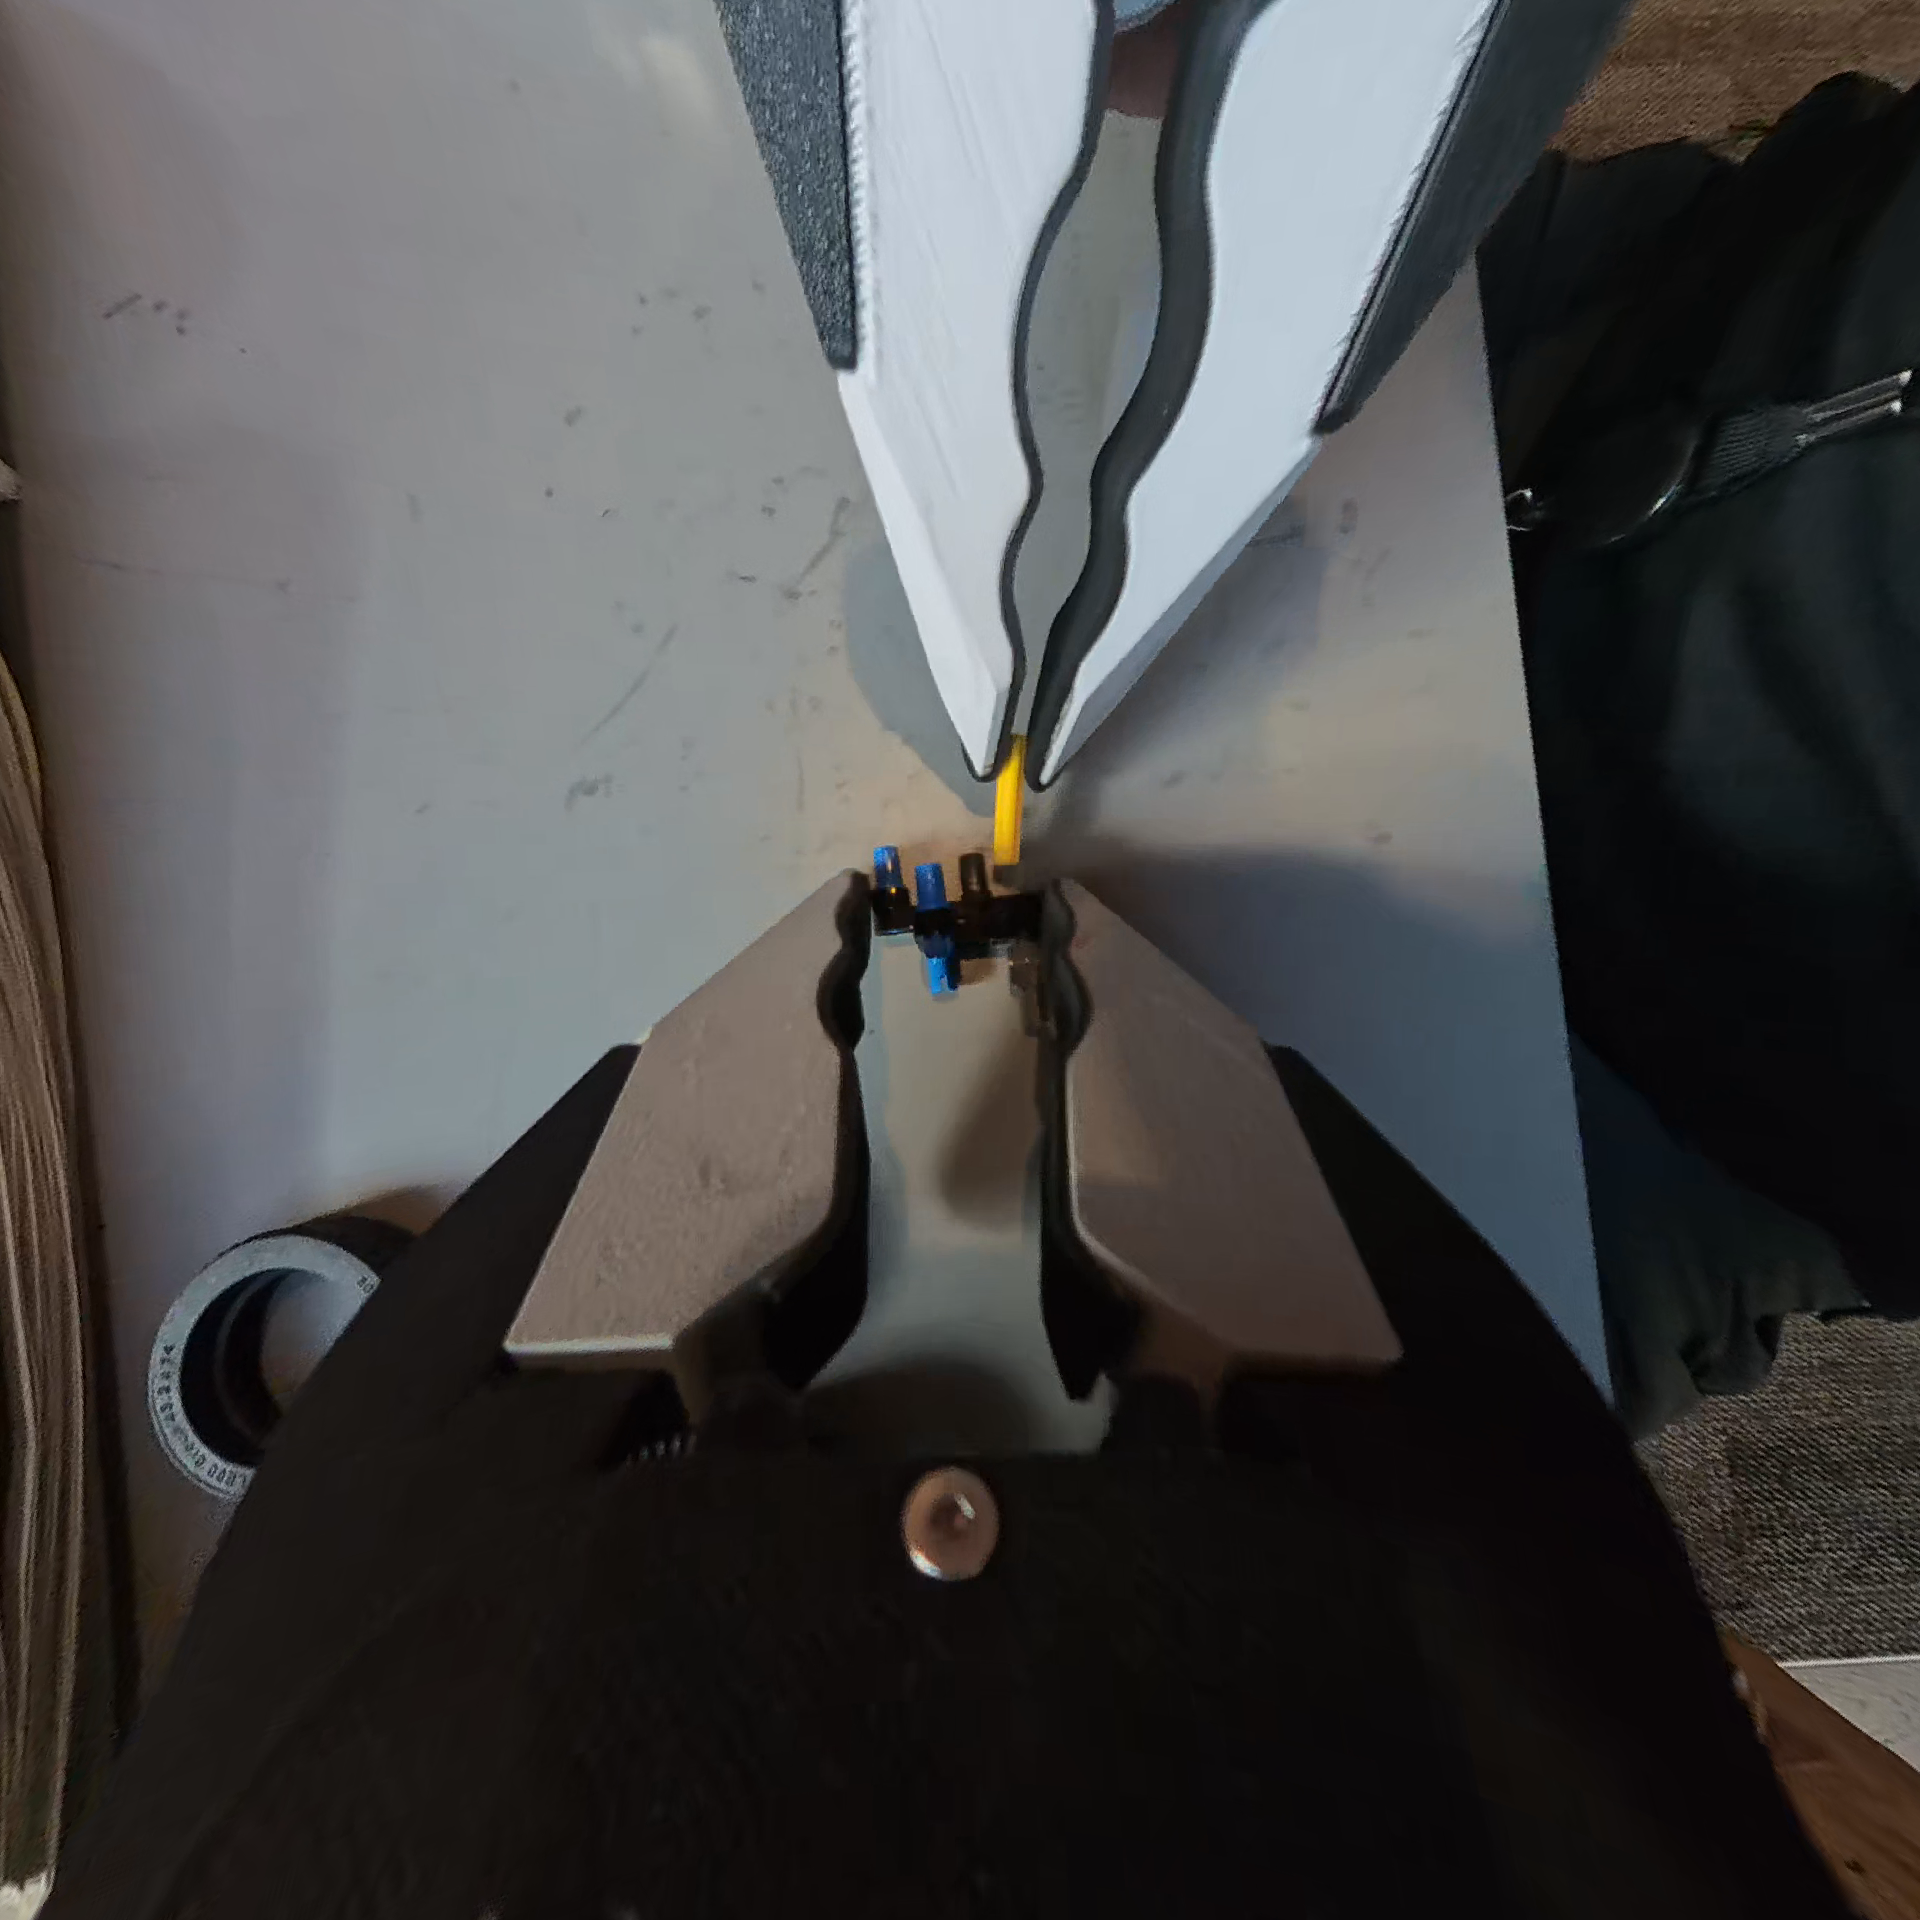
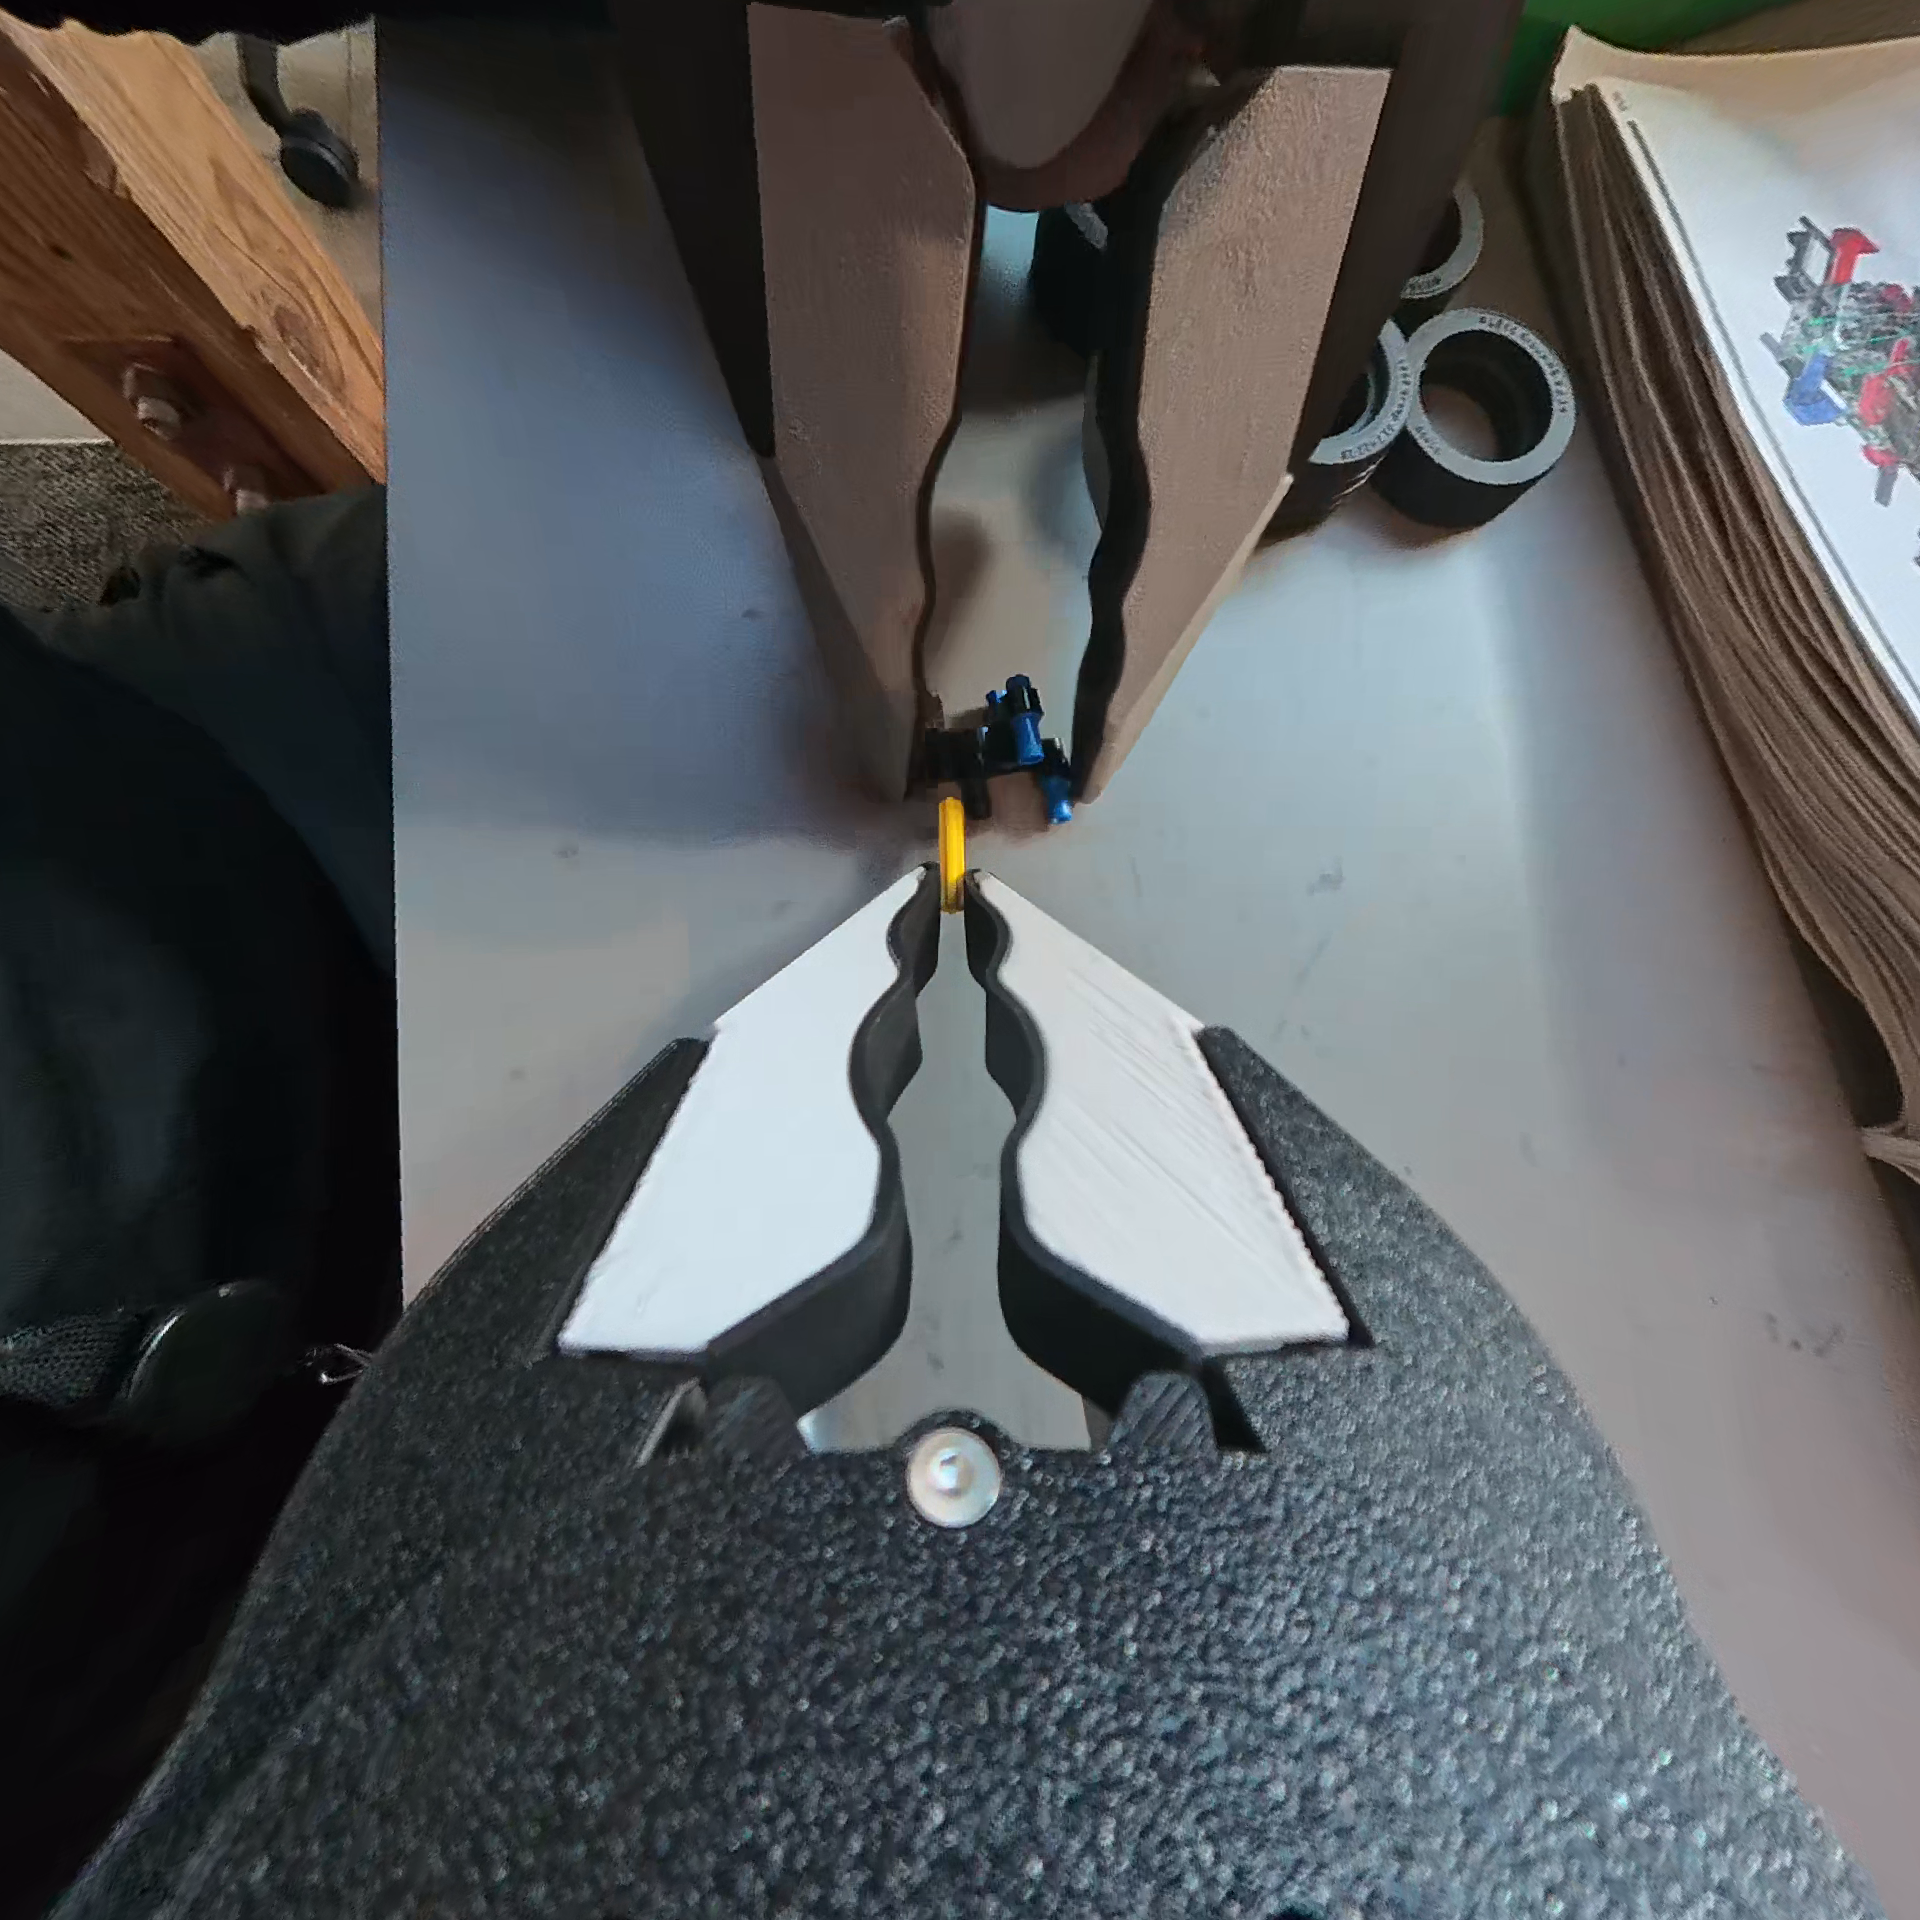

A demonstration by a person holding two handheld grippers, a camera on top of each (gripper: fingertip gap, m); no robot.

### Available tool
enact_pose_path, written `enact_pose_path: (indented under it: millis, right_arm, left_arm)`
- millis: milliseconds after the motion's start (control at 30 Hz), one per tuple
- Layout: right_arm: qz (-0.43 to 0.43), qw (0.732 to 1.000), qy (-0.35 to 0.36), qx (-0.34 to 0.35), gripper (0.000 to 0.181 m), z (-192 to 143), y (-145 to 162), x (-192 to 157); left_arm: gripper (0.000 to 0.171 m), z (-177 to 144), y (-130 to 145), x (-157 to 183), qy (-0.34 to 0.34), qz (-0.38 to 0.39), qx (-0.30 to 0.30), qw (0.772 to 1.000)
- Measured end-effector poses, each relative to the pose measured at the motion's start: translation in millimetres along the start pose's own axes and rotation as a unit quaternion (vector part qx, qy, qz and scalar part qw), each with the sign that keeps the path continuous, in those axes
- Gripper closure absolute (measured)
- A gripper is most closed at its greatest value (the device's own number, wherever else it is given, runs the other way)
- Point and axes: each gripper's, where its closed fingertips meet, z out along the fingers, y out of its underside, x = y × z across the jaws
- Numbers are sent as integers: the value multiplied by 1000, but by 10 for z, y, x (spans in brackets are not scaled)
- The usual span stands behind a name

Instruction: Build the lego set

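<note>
Early build: left gripper (image 1: pixel 956 914) fingers pinch black-blue subassembly (image 1: pixel 951 914); right gripper (image 2: pixel 948 883) fingers pinch yellow ring (image 2: pixel 950 854) at its 12 o'clock, unseated.

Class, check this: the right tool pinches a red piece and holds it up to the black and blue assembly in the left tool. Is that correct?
Wrong colour. The piece pinched by the right tool is yellow, not red, as the right wrist view shows. It is indeed held up to the black and blue assembly in the left tool.

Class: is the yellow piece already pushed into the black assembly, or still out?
Cannot tell. The yellow piece, pinched by the right tool, reaches the black assembly; the meeting point is too small to judge.
</note>
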Motion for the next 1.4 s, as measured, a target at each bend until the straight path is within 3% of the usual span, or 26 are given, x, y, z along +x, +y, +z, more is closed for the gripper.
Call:
enact_pose_path:
  millis: [200,267,433,567,700,1400]
  right_arm:
    - [28,1000,-9,-11,178,4,-29,-95]
    - [40,999,1,-15,178,22,-5,-151]
    - [70,997,9,23,178,40,11,-213]
    - [55,998,13,29,178,68,-11,-188]
    - [40,999,14,32,178,88,-35,-177]
    - [32,998,-11,52,178,106,-77,-249]
  left_arm:
    - [142,-30,15,52,-4,33,10,999]
    - [130,-45,23,84,-10,40,13,999]
    - [135,-52,39,152,3,40,11,999]
    - [126,-79,68,158,1,43,8,999]
    - [140,-72,69,187,15,36,19,999]
    - [141,-69,67,212,15,36,60,997]
